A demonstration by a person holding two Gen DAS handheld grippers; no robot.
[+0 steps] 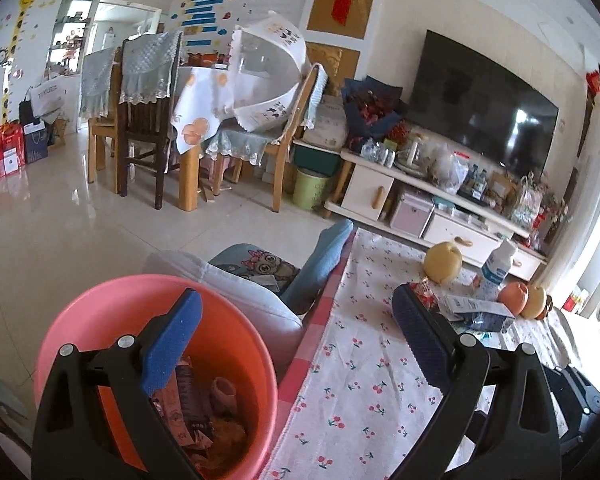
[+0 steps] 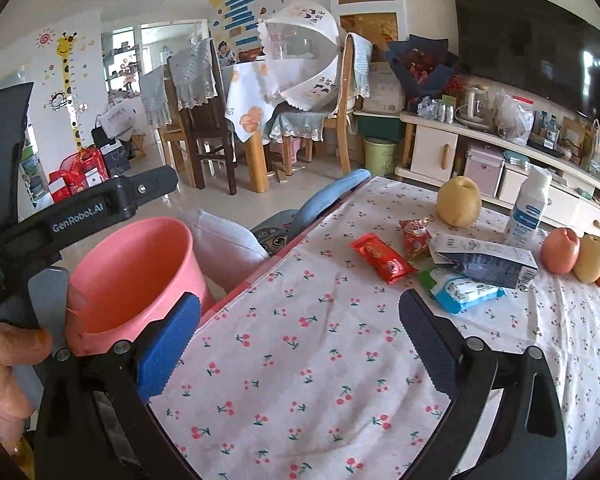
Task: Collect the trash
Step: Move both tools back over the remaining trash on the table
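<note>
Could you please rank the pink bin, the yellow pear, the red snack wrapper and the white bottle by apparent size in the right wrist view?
1. Pink bin, though it is nearest the camera.
2. Yellow pear and white bottle: too alike to rank.
3. Red snack wrapper, smallest.

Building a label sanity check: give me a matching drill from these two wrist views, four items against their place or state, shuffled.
Items:
1. pink bin
2. red wrapper
3. white bottle
4. right gripper

Place or state:
A. lying flat on the cherry tablecloth
B. open, holding nothing
C. standing upright behind the carton
D. beside the table edge, wrappers inside

Pairs: 1-D, 2-A, 3-C, 4-B
</note>
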